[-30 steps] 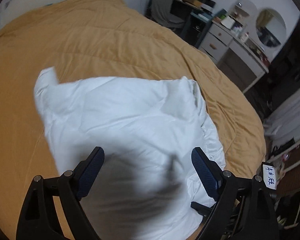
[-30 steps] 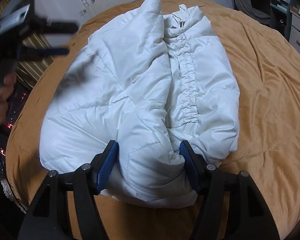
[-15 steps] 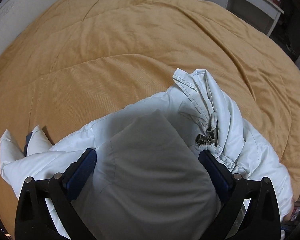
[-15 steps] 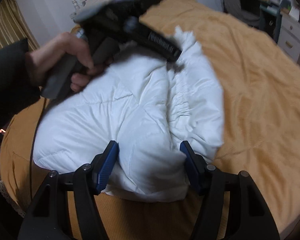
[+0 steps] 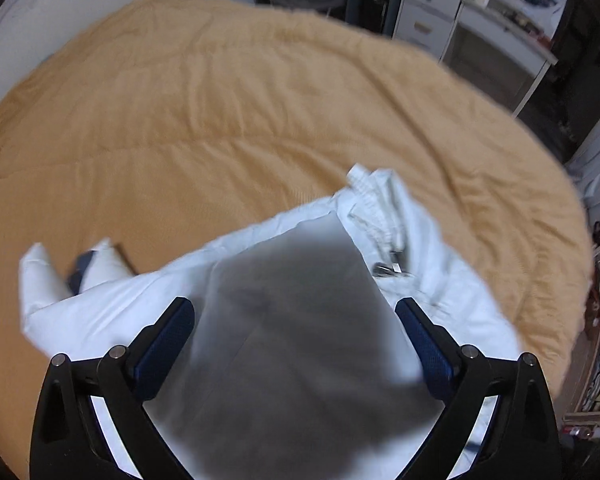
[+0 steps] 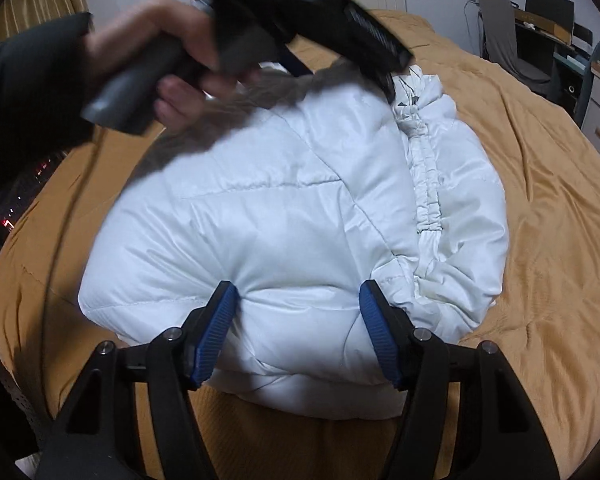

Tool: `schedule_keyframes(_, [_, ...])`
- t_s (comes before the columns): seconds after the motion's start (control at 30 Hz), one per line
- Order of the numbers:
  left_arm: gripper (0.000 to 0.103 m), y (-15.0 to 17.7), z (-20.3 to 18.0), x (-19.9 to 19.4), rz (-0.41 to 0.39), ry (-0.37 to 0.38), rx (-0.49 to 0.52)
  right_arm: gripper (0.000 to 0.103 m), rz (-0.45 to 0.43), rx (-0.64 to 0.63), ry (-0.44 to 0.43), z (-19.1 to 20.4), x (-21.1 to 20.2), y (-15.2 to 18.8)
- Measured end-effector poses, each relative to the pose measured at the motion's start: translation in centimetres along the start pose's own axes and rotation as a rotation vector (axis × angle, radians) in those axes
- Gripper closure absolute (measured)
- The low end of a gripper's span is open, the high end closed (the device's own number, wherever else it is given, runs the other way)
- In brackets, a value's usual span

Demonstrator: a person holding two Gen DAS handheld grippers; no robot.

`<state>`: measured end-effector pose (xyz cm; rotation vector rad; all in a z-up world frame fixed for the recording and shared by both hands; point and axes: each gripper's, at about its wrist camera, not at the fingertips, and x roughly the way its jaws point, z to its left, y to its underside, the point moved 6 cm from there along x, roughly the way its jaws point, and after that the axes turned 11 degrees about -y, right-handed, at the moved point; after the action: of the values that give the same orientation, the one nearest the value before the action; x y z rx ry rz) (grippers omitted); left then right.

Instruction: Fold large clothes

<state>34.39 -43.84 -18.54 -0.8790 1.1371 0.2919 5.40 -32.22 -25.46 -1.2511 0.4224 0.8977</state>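
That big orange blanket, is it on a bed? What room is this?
Most likely a bedroom. The orange quilt covers a wide bed, a white puffer jacket lies on it, and a white chest of drawers and a desk with a chair stand along the walls.

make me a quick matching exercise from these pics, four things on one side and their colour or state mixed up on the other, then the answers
Things:
1. puffer jacket
2. bedspread
3. right gripper
4. left gripper

Colour or state:
A. mustard orange, under the garment
B. jaws wide apart over the fabric
C. white, quilted
D. pads pinching a padded fold

Pairs: 1-C, 2-A, 3-D, 4-B
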Motion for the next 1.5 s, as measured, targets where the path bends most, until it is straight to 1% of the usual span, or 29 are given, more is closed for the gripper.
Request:
schedule_keyframes(0.1, [0.002, 2.8, 2.1, -5.7, -0.126, -0.021, -0.063, 0.039, -0.002, 0.017, -0.012, -0.1, 0.0, 0.0])
schedule_keyframes(0.17, [0.002, 6.3, 2.6, -7.7, -0.158, -0.035, -0.082, 0.039, -0.001, 0.017, -0.012, -0.1, 0.0, -0.1])
schedule_keyframes(0.2, [0.002, 8.3, 2.6, -8.1, -0.169, -0.044, -0.081, 0.039, -0.001, 0.016, -0.01, 0.0, 0.0, -0.1])
schedule_keyframes(0.27, [0.002, 12.2, 2.0, -7.9, -0.172, -0.11, -0.041, 0.038, 0.0, 0.019, -0.01, -0.1, 0.1, -0.4])
schedule_keyframes(0.33, [0.002, 16.1, 1.1, -6.1, -0.15, -0.191, 0.026, 0.038, 0.003, 0.021, -0.012, -0.1, 0.1, -0.3])
schedule_keyframes(0.37, [0.001, 17.5, 0.8, -5.2, -0.135, -0.191, 0.033, 0.038, 0.006, 0.02, -0.012, -0.2, 0.1, -0.3])
schedule_keyframes(0.43, [0.0, 19.4, 1.5, -4.3, -0.141, -0.089, -0.094, 0.038, 0.029, 0.01, -0.014, -0.2, 0.1, -0.2])
schedule_keyframes(0.5, [0.0, 19.9, 2.5, -3.6, -0.093, -0.001, -0.19, 0.038, 0.051, 0.001, -0.017, -0.1, -0.2, -0.4])
schedule_keyframes(0.53, [0.0, 20.0, 2.7, -3.6, -0.088, 0.013, -0.202, 0.039, 0.054, 0.008, -0.03, -0.2, -0.7, -0.8])
schedule_keyframes(0.6, [0.0, 20.1, 2.8, -3.7, -0.096, 0.011, -0.211, 0.039, 0.031, 0.041, -0.059, -0.6, -2.3, -2.3])
schedule_keyframes(0.67, [0.0, 20.2, 2.5, -3.7, -0.1, 0.007, -0.225, 0.037, -0.028, 0.05, -0.051, -1.0, -3.8, -5.2])
schedule_keyframes(0.7, [0.0, 20.2, 2.3, -3.8, -0.108, 0.0, -0.224, 0.035, -0.057, 0.054, -0.072, -1.0, -4.2, -7.0])
schedule_keyframes(0.77, [0.0, 20.5, 1.9, -3.9, -0.113, -0.005, -0.221, 0.036, -0.108, 0.091, -0.172, -0.7, -4.0, -10.7])
schedule_keyframes(0.8, [0.0, 20.6, 1.9, -3.9, -0.114, -0.002, -0.222, 0.036, -0.12, 0.122, -0.251, -0.4, -3.3, -12.4])
schedule_keyframes(0.87, [0.0, 20.5, 2.0, -3.6, -0.113, 0.009, -0.228, 0.037, -0.095, 0.201, -0.401, 0.0, -0.6, -14.7])
schedule_keyframes(0.9, [0.0, 20.6, 2.0, -3.5, -0.113, 0.013, -0.23, 0.038, -0.069, 0.241, -0.438, -0.2, 1.2, -15.3])
schedule_keyframes(0.93, [0.0, 20.6, 2.0, -3.2, -0.112, 0.017, -0.231, 0.044, -0.026, 0.274, -0.406, -1.1, 3.3, -15.5])
schedule_keyframes(0.97, [0.0, 20.6, 2.0, -3.1, -0.111, 0.022, -0.233, 0.052, 0.018, 0.297, -0.322, -2.6, 5.2, -15.2])
schedule_keyframes(1.0, [0.0, 20.7, 2.1, -3.2, -0.111, 0.028, -0.237, 0.087, 0.056, 0.337, -0.261, -4.6, 6.9, -14.5])
schedule_keyframes(1.03, [0.0, 20.7, 2.1, -3.2, -0.107, 0.042, -0.242, 0.103, 0.069, 0.4, -0.285, -6.6, 8.0, -13.8])
schedule_keyframes(1.1, [0.0, 20.7, 1.9, -3.2, -0.105, 0.05, -0.246, 0.103, 0.055, 0.543, -0.394, -9.2, 8.4, -12.8])
schedule_keyframes(1.13, [0.0, 20.7, 1.8, -3.2, -0.104, 0.041, -0.24, 0.103, 0.045, 0.571, -0.393, -10.1, 8.0, -12.6])
schedule_keyframes(1.2, [0.0, 20.7, 1.8, -3.0, -0.101, 0.036, -0.24, 0.103, 0.006, 0.57, -0.351, -10.9, 6.7, -13.1])
schedule_keyframes(1.27, [0.0, 20.8, 2.2, -2.7, -0.091, 0.043, -0.25, 0.103, -0.041, 0.551, -0.331, -10.4, 5.5, -14.6])
schedule_keyframes(1.33, [0.0, 20.9, 2.3, -2.5, -0.09, 0.053, -0.259, 0.096, -0.057, 0.477, -0.337, -8.5, 5.5, -17.1])
schedule_keyframes(1.4, [0.0, 20.8, 2.2, -2.8, -0.088, 0.054, -0.262, 0.096, -0.02, 0.449, -0.34, -7.2, 7.5, -19.3])
schedule_keyframes(1.43, [0.0, 20.8, 2.2, -2.8, -0.086, 0.057, -0.263, 0.096, 0.013, 0.475, -0.361, -7.5, 9.0, -20.2])
schedule_keyframes(1.47, [0.0, 20.2, 3.3, -2.1, -0.084, 0.061, -0.263, 0.096, 0.041, 0.516, -0.355, -8.2, 10.3, -20.5])
schedule_keyframes(1.5, [0.0, 20.2, 3.5, -2.0, -0.084, 0.067, -0.265, 0.099, 0.071, 0.54, -0.295, -9.1, 11.4, -20.1])
